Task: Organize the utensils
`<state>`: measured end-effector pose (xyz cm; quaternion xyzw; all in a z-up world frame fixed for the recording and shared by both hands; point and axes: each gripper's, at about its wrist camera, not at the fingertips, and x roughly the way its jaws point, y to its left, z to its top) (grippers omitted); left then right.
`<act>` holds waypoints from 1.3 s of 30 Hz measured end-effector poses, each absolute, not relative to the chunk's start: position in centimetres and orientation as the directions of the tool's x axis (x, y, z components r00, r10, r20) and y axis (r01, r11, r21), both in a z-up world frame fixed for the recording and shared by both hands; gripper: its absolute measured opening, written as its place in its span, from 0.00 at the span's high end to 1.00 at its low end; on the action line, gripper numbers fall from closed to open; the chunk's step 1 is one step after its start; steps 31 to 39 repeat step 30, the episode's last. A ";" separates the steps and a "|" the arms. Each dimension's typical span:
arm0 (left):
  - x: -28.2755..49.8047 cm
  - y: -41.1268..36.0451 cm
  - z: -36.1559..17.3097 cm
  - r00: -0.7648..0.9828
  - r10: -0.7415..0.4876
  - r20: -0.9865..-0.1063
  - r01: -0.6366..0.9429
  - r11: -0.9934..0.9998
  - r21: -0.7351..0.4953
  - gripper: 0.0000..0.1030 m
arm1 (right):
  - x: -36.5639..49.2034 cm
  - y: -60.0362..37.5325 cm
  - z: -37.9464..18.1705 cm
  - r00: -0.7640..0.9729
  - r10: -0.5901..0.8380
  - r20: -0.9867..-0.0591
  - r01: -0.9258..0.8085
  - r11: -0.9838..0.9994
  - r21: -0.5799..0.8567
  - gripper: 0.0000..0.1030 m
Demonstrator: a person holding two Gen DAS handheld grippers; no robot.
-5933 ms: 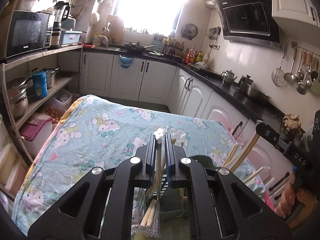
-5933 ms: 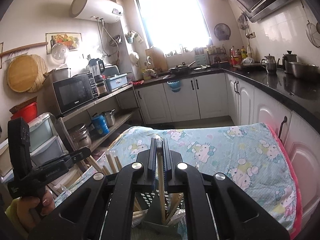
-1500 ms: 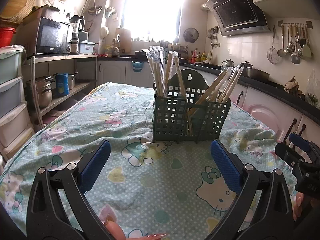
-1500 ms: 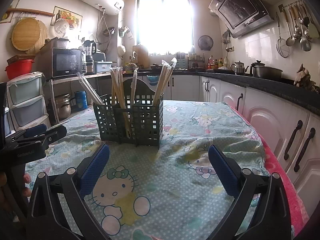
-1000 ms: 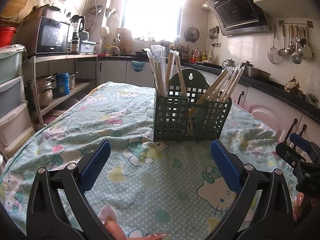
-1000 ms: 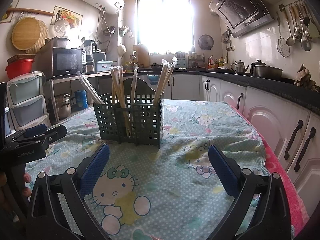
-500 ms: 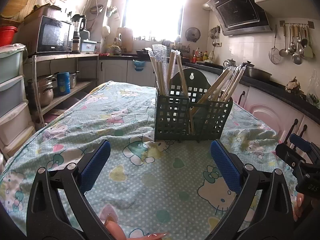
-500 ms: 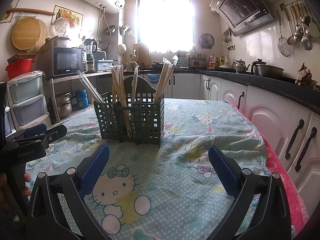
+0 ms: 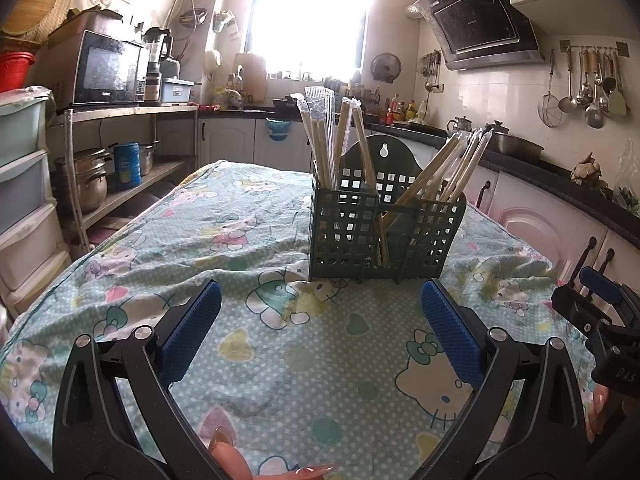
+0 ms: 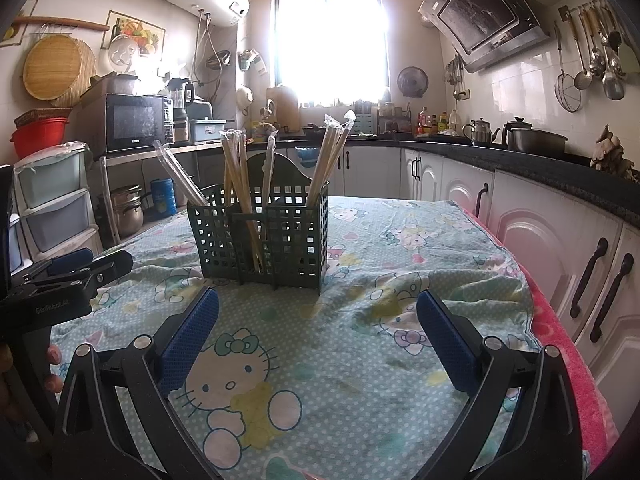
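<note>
Left wrist view: utensil basket (image 9: 384, 236) stands beyond wide-spread left claw (image 9: 320, 336).

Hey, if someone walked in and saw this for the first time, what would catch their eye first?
Probably the dark green basket in the middle of the table, stuffed with wrapped chopsticks that fan out of its compartments. Next, the cartoon-cat tablecloth under it, and the glaring window at the back. Both grippers, left gripper and right gripper, sit wide open in front of the basket.
</note>
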<state>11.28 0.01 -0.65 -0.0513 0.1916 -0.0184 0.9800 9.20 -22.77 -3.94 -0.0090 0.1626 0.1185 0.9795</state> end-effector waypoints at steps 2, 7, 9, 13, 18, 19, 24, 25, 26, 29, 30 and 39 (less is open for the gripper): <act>11.3 0.0 -0.7 0.925 -0.057 -0.376 0.016 0.994 -0.110 0.11 | 9.1 -22.7 -3.9 0.920 0.228 -0.319 -0.234 0.972 0.022 0.06; 11.4 0.0 -0.8 0.921 -0.058 -0.385 0.017 0.994 -0.109 0.11 | 9.2 -22.8 -4.0 0.919 0.228 -0.321 -0.234 0.972 0.021 0.06; 11.4 -0.1 -0.8 0.920 -0.063 -0.386 0.023 0.994 -0.106 0.11 | 9.2 -22.8 -4.0 0.920 0.228 -0.320 -0.233 0.972 0.021 0.06; 11.5 -0.1 -0.9 0.917 -0.080 -0.392 0.039 0.993 -0.111 0.11 | 9.2 -22.8 -4.0 0.919 0.229 -0.321 -0.234 0.972 0.022 0.06; 11.8 0.1 -1.0 0.911 -0.069 -0.406 0.023 0.993 -0.118 0.11 | 9.4 -22.9 -4.2 0.918 0.222 -0.329 -0.228 0.974 0.022 0.06; 11.8 0.2 -1.0 0.910 -0.070 -0.408 0.021 0.992 -0.123 0.11 | 9.5 -23.0 -4.2 0.917 0.219 -0.333 -0.223 0.974 0.024 0.06; 13.9 2.8 -0.8 0.868 -0.042 -0.494 -0.037 0.988 -0.149 0.11 | 11.8 -24.3 -3.7 0.886 0.196 -0.420 -0.196 0.980 0.042 0.06; 14.8 3.8 -0.8 0.851 -0.027 -0.525 -0.058 0.988 -0.144 0.11 | 13.2 -24.9 -3.7 0.862 0.165 -0.480 -0.172 0.985 0.030 0.06; 16.2 5.2 -0.9 0.820 -0.008 -0.572 -0.083 0.988 -0.134 0.11 | 14.6 -25.6 -3.9 0.834 0.127 -0.536 -0.137 0.990 0.021 0.06; 19.6 8.9 -1.3 0.762 0.069 -0.644 -0.167 0.982 -0.092 0.11 | 19.5 -28.9 -5.4 0.723 0.049 -0.689 -0.051 0.999 0.017 0.06; 20.9 10.2 -1.7 0.742 0.112 -0.661 -0.205 0.977 -0.065 0.11 | 21.3 -30.3 -6.2 0.682 0.017 -0.731 -0.016 1.000 0.008 0.06; 20.9 10.2 -1.7 0.742 0.112 -0.661 -0.205 0.977 -0.065 0.11 | 21.3 -30.3 -6.2 0.682 0.017 -0.731 -0.016 1.000 0.008 0.06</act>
